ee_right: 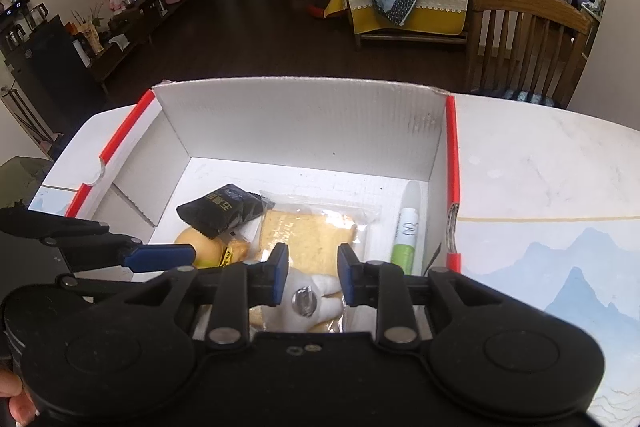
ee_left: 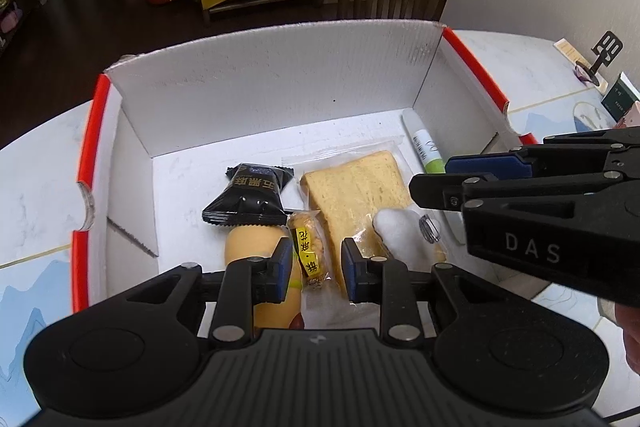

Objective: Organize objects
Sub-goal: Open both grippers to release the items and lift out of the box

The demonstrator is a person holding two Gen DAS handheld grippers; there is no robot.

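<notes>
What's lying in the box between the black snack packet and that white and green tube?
A wrapped slice of bread fills the stretch between the black packet and the tube; both wrist views show it.

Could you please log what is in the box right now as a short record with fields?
container: white box with red edges, on a table
left side: black snack packet over a yellow bottle
middle: small yellow snack packet, wrapped bread slice
on bread: white plush toy
right wall: white and green tube
</notes>
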